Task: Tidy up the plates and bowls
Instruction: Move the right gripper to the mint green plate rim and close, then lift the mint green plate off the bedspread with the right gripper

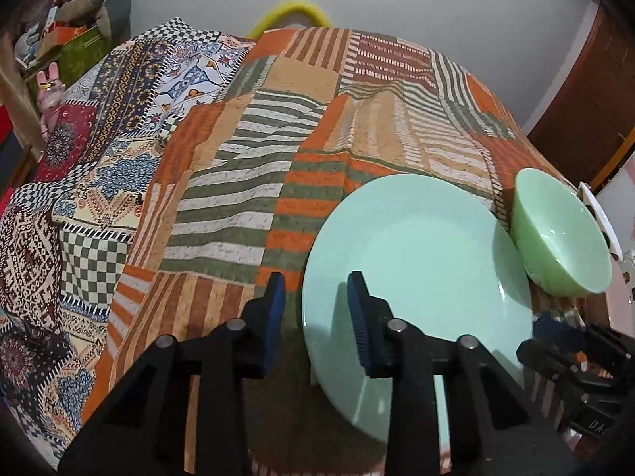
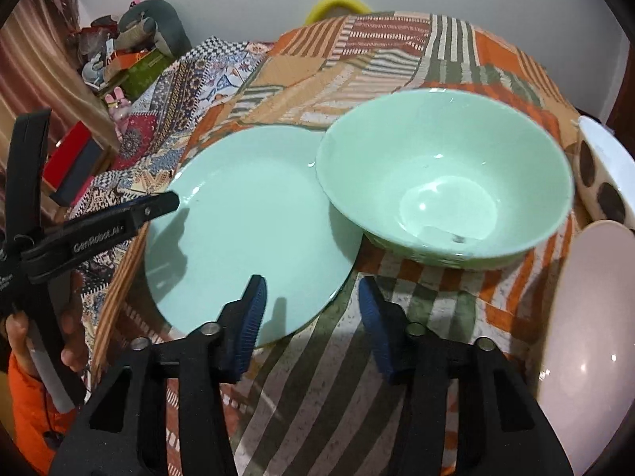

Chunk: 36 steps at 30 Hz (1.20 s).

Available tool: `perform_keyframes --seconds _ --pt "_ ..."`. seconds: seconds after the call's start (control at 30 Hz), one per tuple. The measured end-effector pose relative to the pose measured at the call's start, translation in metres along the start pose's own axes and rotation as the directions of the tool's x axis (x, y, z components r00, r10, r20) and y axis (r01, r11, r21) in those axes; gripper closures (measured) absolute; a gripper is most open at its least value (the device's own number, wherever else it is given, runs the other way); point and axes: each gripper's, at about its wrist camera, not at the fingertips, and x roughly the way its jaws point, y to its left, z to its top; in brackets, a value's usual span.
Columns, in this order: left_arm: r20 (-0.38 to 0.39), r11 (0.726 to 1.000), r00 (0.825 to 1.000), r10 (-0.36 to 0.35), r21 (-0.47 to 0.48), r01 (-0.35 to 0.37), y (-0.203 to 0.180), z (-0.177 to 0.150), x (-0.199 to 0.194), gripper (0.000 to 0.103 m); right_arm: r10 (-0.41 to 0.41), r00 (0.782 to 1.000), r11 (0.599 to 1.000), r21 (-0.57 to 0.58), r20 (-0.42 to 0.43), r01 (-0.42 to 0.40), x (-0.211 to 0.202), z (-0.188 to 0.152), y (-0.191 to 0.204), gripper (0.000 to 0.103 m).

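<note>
Nearest us, the left gripper [image 1: 316,297] straddles the near-left rim of the pale green plate [image 1: 416,254]: one pad hangs outside the rim, the other over the plate, jaws apart, gripping nothing. Our right gripper [image 2: 311,303] hangs likewise at the plate's near-right edge, jaws apart and empty. The plate lies on the striped patchwork cloth [image 1: 238,206]; the green bowl [image 2: 444,176] sits just beside it, its rim overlapping the plate's edge. We judge both pieces rigid, glazed, slippery and breakable, so we take them by the rim with pads squarely on both faces. On the left tool's arm we read "GenRobot.AI" [image 2: 97,240].
</note>
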Motion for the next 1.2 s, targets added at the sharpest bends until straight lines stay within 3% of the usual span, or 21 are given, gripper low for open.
perform_keyframes --seconds 0.13,0.37,0.73,0.9,1.2 --pt "-0.016 0.999 0.999 -0.043 -0.017 0.043 0.002 0.004 0.009 0.080 0.004 1.000 1.000 0.020 -0.016 -0.004 0.007 0.003 -0.004 0.070" --pt "-0.027 0.999 0.999 -0.035 -0.002 0.034 0.001 -0.006 0.001 0.081 -0.009 1.000 1.000 0.015 -0.022 0.010 0.008 0.004 -0.004 0.075" --pt "-0.065 0.999 0.997 -0.038 0.023 0.040 0.002 -0.068 -0.043 0.081 0.000 0.999 0.999 -0.036 -0.044 -0.002 0.004 -0.007 0.001 0.075" --pt "-0.088 0.997 0.993 -0.074 0.017 0.076 0.006 -0.087 -0.054 0.081 0.005 0.999 0.998 -0.065 -0.054 -0.008 0.002 -0.011 0.006 0.075" --pt "-0.081 0.997 0.993 -0.080 -0.016 0.079 0.015 -0.083 -0.047 0.081 0.016 0.996 0.998 -0.066 -0.085 -0.022 0.009 -0.010 0.006 0.079"
